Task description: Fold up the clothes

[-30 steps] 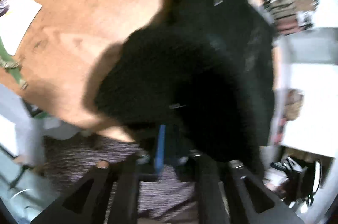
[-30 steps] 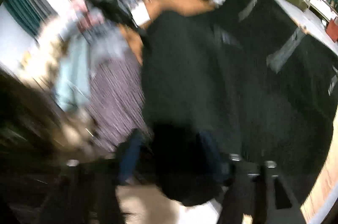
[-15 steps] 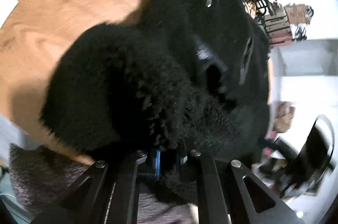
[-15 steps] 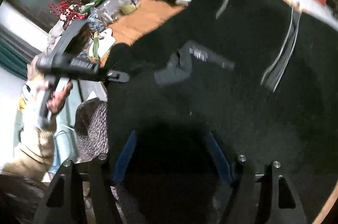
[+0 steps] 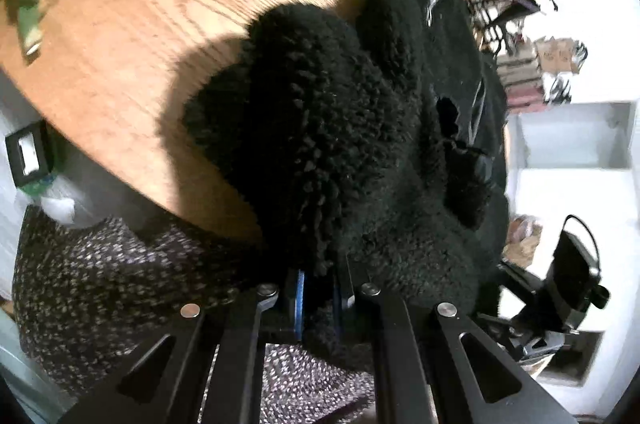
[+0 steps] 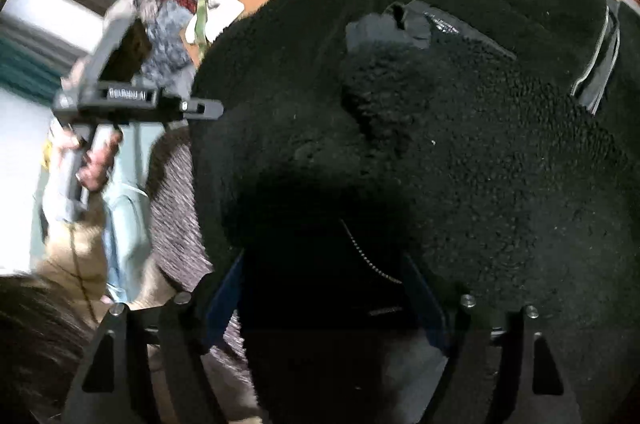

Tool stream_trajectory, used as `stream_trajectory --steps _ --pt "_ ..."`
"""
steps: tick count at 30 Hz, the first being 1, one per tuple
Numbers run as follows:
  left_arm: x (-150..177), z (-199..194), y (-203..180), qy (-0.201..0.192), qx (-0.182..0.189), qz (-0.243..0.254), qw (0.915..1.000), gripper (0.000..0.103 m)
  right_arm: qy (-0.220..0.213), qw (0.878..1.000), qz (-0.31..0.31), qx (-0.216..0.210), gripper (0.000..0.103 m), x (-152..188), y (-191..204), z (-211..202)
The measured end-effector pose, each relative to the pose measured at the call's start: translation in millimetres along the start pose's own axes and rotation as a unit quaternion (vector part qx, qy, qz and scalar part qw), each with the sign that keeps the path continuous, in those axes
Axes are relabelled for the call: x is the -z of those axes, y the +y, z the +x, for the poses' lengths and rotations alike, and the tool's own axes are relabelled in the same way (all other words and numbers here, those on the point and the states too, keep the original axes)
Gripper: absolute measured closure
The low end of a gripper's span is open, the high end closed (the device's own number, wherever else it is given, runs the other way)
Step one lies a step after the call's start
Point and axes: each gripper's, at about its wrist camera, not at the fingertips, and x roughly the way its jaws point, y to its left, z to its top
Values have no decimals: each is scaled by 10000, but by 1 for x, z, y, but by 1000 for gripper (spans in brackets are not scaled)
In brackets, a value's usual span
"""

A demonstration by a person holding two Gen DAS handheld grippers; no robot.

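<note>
Pinching the black fleece jacket (image 5: 320,127) at its near edge, the left gripper (image 5: 319,298) was clamped shut, the right gripper (image 6: 324,288) opening w/ fabric between; sprawled on the wooden table (image 5: 168,3), it looked soft, bulky, floppy, so prob. best gripped at hem.

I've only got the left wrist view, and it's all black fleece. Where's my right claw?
Observer: The right claw is over the fleece jacket, jaws opening, dark fabric between them.
Operator: Which part of the jacket?
Observer: A zipper edge runs between the jaws.
Operator: Do you see my left claw from there?
Observer: Yes, the left claw meets the jacket's left edge, gripped by a hand.
</note>
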Motion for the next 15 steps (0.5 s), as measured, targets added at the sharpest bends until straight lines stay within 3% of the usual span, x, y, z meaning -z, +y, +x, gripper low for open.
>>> stream_trajectory --steps 3,5,6,7,11,15 --pt "2 3 1 -57 131 -33 9999 93 92 9999 29 -31 23 3 2 8" --pt "1 5 -3 -58 227 -21 9997 93 359 9991 90 -191 56 6 7 20" --pt "1 3 -4 -46 302 -12 9995 93 510 9982 121 -290 80 8 10 26" --pt "0 -3 -5 -80 377 16 9993 93 510 9984 61 -255 85 8 14 23" --pt "3 -55 -14 -779 1095 50 9909 93 -275 9980 -508 238 87 -17 43 -45" --pt "0 -95 -40 -1348 1858 414 9724 93 -1555 9795 -1132 604 88 -38 79 -144"
